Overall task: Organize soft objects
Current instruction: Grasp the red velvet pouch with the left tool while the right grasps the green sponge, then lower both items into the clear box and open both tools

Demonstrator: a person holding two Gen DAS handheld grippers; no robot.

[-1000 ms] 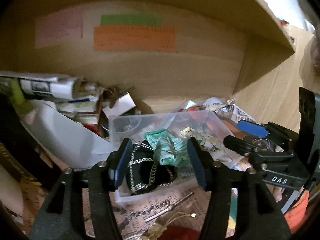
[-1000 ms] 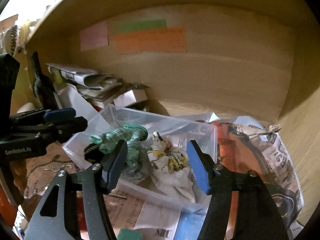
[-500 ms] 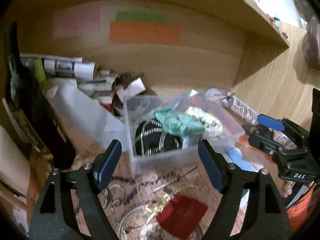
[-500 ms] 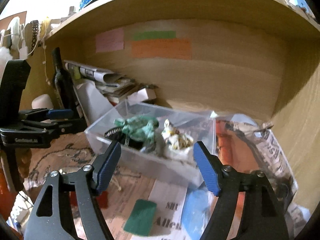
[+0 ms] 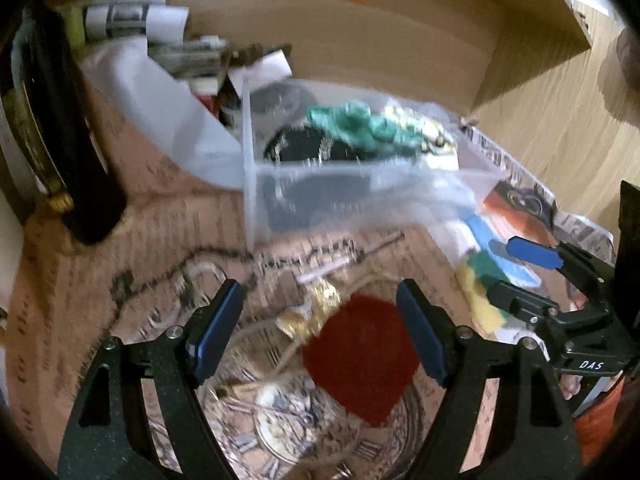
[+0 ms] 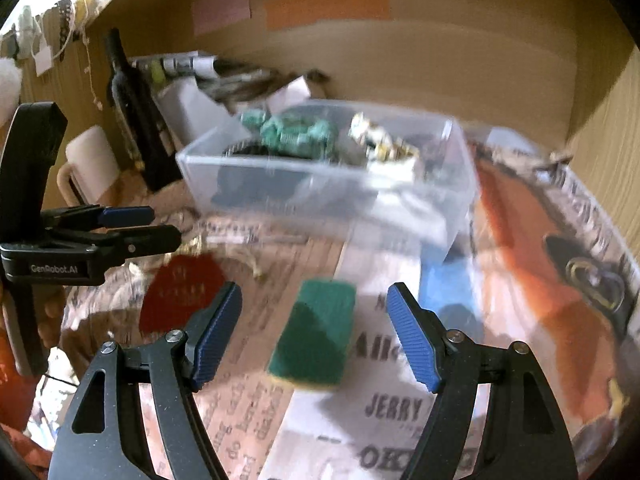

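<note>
Both grippers pulled back from bin (image 6: 320,184) | L gripper (image 5: 320,332) wide over red cloth (image 5: 360,360) | R gripper (image 6: 314,332) wide over green sponge (image 6: 316,336)

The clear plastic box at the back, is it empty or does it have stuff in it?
It has stuff in it. The clear plastic box holds a green cloth, a black item and a pale floral bundle.

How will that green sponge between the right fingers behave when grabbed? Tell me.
The green sponge lies flat on newspaper, so it probably won't roll or tip. Its yellow foam underside suggests it will squash under the fingers and spring back. It likely weighs little and grips well, given its rough-looking top.
</note>
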